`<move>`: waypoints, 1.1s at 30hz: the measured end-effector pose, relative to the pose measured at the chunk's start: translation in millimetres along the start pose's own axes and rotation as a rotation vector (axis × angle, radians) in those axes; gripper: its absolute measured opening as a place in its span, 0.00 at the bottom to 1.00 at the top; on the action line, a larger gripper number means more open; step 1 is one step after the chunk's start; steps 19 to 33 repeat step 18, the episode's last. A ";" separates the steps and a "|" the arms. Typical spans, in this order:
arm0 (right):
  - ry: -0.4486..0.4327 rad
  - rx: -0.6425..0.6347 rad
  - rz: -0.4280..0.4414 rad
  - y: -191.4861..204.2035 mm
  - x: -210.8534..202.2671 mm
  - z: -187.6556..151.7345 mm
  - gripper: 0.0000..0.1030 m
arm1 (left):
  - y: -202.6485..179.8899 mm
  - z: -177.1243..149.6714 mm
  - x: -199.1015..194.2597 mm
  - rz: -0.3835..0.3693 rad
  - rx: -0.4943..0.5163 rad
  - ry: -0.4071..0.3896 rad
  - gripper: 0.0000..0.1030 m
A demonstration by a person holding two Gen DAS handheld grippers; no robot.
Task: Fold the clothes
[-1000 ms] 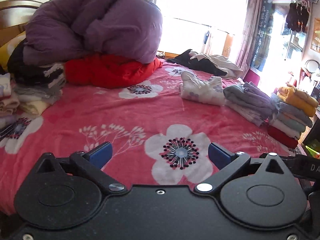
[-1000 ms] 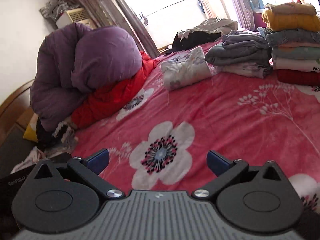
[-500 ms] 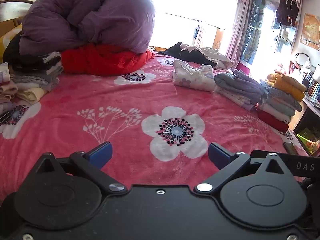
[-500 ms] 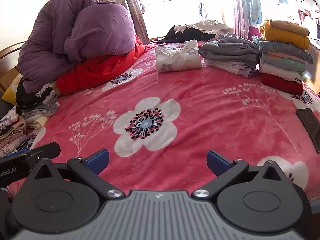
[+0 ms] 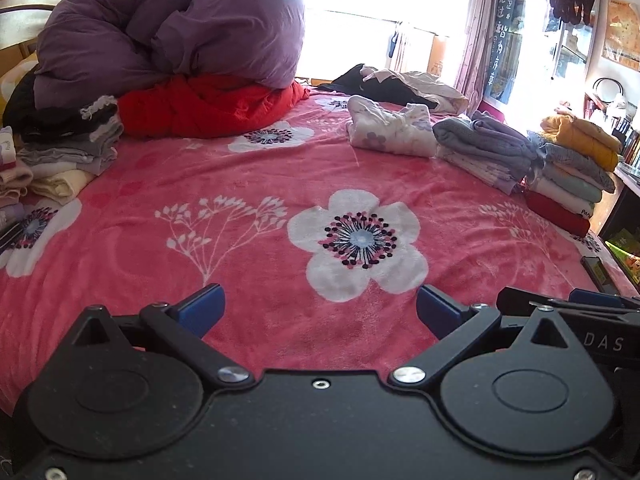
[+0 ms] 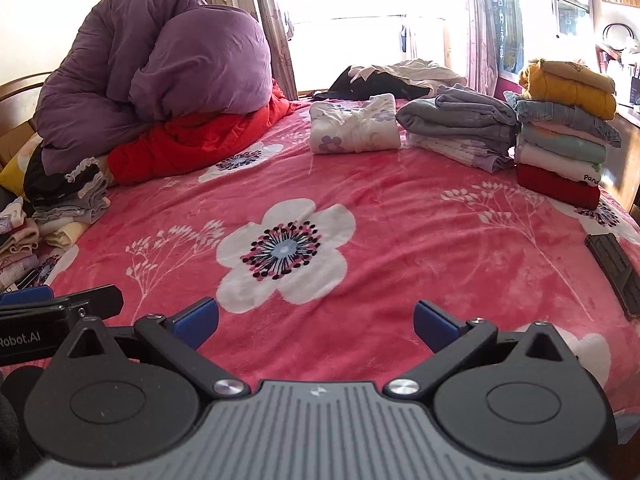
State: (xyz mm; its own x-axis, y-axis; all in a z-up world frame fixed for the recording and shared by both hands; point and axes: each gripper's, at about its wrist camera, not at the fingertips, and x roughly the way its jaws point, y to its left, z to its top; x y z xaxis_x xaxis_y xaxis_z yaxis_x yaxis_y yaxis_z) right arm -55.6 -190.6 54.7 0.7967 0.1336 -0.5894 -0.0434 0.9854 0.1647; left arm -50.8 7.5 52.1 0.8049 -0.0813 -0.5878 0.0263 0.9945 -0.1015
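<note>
Across the far and right parts of the bed (image 6: 400, 240), most of the work appears complete: a floral white garment (image 6: 354, 128) lies folded near the far edge, a grey-and-lilac folded pile (image 6: 460, 128) sits just beside it to the right, and a tall stack (image 6: 564, 132) topped by a yellow item stands at the right edge, close to the grey pile. A further set of folded pieces (image 5: 68, 152) is stacked at the left edge of the bed, beside the red bedding (image 5: 208, 104) and the purple quilt (image 5: 172, 28) heaped on top of it. What remains, as far as can be judged, is the loose heap of black and cream clothing (image 6: 392, 76) at the far edge under the window; it lies crumpled and unfolded, well apart from both tools. The centre of the bed, where a garment would be spread for folding, carries no clothing. A dark flat object (image 6: 616, 268) rests on the cover at the right edge. The left tongs (image 5: 320, 308) are spread wide and hold nothing, hovering above the near part of the cover. The right tongs (image 6: 316, 320) are likewise spread wide and empty, positioned just beside the left tool. The probable next step is to fetch an item from the far heap and lay it flat at the centre.
</note>
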 end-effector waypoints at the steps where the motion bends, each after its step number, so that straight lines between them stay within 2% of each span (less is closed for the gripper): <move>1: -0.003 0.003 0.003 -0.6 2.0 -2.0 1.00 | -0.8 -1.6 2.5 0.005 0.004 0.006 1.00; 12: 0.009 0.058 0.032 -16.1 31.9 -21.9 1.00 | -12.2 -17.6 29.5 0.035 0.060 0.049 1.00; 18: 0.037 0.100 0.039 -28.8 51.0 -32.8 1.00 | -9.6 -19.7 40.5 0.056 0.049 0.052 1.00; 33: 0.037 0.100 0.039 -28.8 51.0 -32.8 1.00 | -9.6 -19.7 40.5 0.056 0.049 0.052 1.00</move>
